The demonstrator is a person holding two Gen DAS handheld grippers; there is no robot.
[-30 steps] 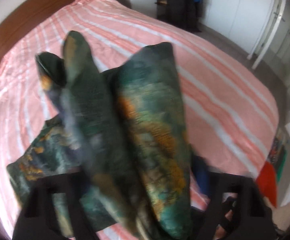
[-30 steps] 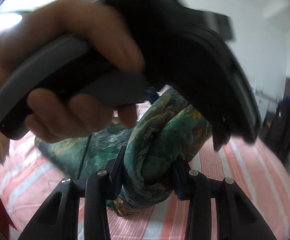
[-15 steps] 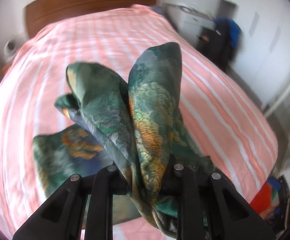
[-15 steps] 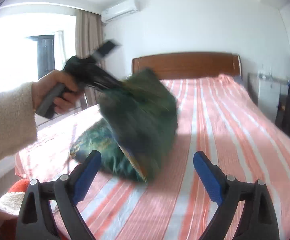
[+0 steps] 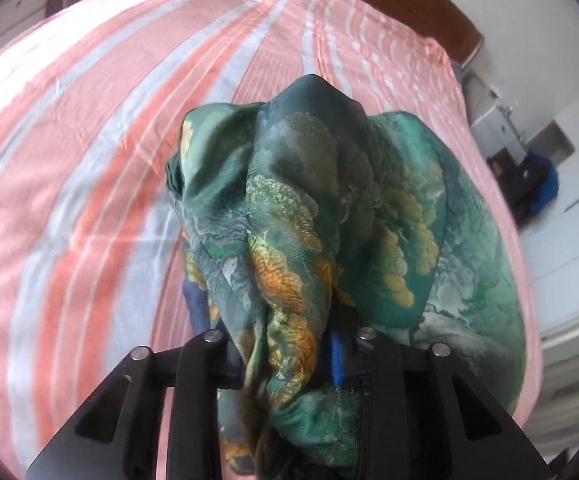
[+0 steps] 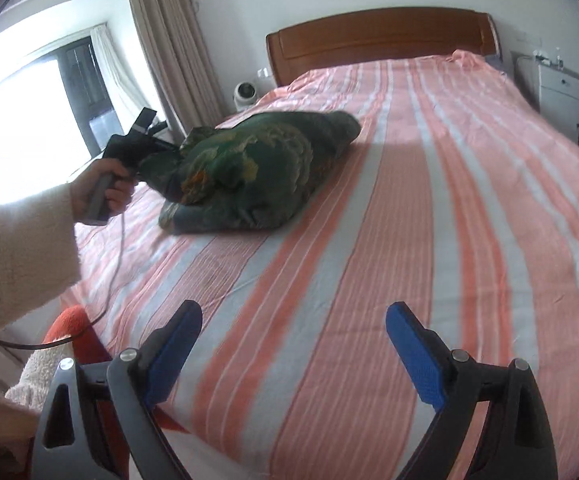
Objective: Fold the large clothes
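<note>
A green garment with orange and yellow print (image 5: pixel 329 216) is bunched between the fingers of my left gripper (image 5: pixel 289 344), which is shut on it. In the right wrist view the same garment (image 6: pixel 257 168) lies in a heap on the left side of the striped bed (image 6: pixel 409 208), and the left gripper (image 6: pixel 169 152) grips its near-left end. My right gripper (image 6: pixel 293 344) is open and empty, with blue pads (image 6: pixel 413 352), over the near end of the bed, apart from the garment.
A wooden headboard (image 6: pixel 377 36) stands at the far end. A window and curtain (image 6: pixel 157 40) are on the left. A white cabinet (image 6: pixel 561 92) is at the far right. A red and white cloth (image 6: pixel 65 336) lies near the bed's near-left corner.
My right gripper let go of the garment, opened and drew back. My left gripper carried the garment down onto the bed's left side, where it now rests in a heap.
</note>
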